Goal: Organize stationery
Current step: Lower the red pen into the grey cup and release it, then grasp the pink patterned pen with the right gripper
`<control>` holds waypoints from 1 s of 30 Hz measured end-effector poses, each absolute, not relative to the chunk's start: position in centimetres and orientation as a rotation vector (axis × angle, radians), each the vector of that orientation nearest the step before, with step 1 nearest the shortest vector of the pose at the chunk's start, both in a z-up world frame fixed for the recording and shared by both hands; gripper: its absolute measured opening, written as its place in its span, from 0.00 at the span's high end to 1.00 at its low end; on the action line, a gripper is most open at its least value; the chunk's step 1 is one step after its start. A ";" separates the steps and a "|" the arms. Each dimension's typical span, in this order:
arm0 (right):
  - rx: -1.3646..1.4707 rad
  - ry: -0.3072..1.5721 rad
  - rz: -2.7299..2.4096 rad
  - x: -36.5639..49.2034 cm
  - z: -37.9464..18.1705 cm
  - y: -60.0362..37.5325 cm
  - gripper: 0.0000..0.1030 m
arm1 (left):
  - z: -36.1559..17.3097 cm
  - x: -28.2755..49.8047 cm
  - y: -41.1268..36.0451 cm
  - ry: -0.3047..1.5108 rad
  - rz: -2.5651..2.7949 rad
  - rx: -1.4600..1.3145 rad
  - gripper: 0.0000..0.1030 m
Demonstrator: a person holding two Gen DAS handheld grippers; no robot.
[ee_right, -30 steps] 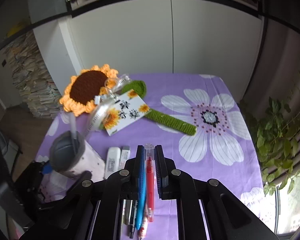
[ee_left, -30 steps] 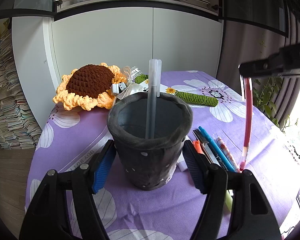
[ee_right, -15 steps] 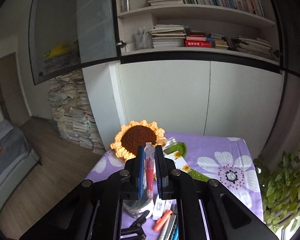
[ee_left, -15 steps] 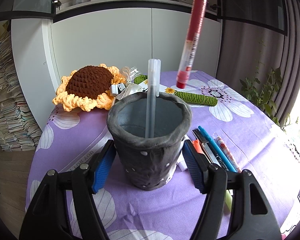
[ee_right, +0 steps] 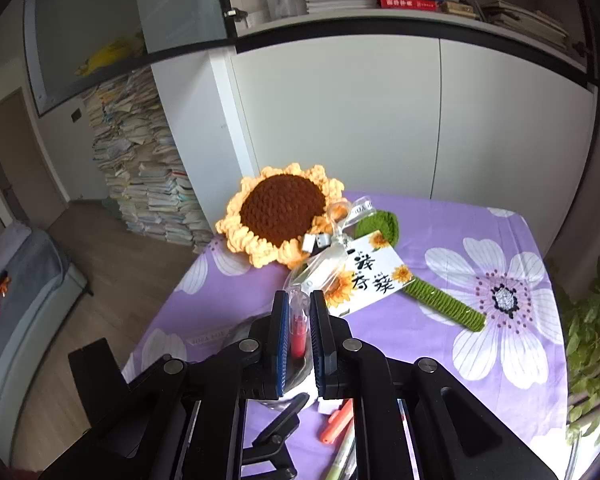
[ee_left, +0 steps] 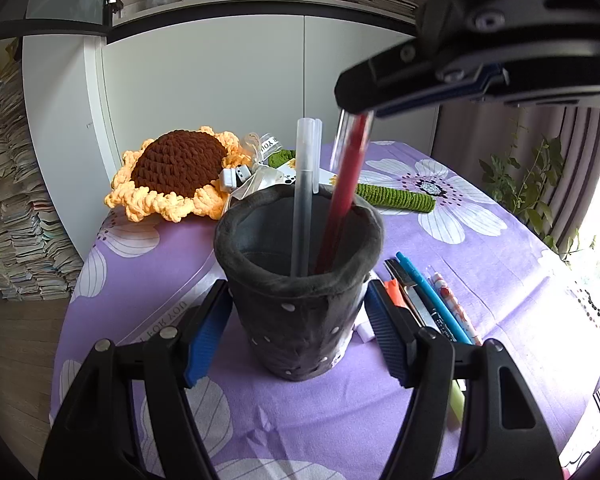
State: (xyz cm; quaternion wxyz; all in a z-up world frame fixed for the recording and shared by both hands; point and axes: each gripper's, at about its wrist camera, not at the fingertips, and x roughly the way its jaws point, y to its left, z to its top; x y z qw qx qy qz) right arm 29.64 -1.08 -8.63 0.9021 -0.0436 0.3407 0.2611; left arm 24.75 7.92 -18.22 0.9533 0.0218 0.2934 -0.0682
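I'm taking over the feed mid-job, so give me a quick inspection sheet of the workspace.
Surface: purple flower-print tablecloth.
Job's things: dark grey spotted fabric pen pot with frosted clear pen inside; red pen partly in.
Clutter: loose pens beside the pot; crocheted sunflower.
Grippers: left gripper shut on pot; right gripper shut on red pen.
Cables: nothing seen.
Surroundings: white cabinet, stacked papers.

We see a dark grey felt pen cup (ee_left: pixel 300 312) dotted with small white spots, a translucent red gel pen (ee_left: pixel 346 192) and a frosted clear pen (ee_left: pixel 303 200) — all over a purple tablecloth (ee_left: pixel 500 264) printed with white flowers. The crocheted sunflower (ee_right: pixel 282 214) is orange-yellow around brown — its stem (ee_right: pixel 444 304) green.
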 end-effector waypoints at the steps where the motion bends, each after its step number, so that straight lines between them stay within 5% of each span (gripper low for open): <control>1: -0.094 0.726 0.546 29.8 -9.1 -1.0 0.89 | -18.2 24.7 7.9 0.596 -0.135 0.046 0.35; 7: -0.039 0.807 0.577 30.0 -9.9 -2.3 0.88 | -18.2 24.6 8.3 0.588 -0.090 0.051 0.35; 12: -0.030 0.799 0.480 29.7 -10.1 -5.3 0.72 | -18.2 24.6 8.3 0.588 -0.088 0.056 0.34; 30: 0.016 1.052 0.289 33.2 -17.8 -10.3 0.72 | -17.5 24.2 8.3 0.537 -0.088 0.047 0.29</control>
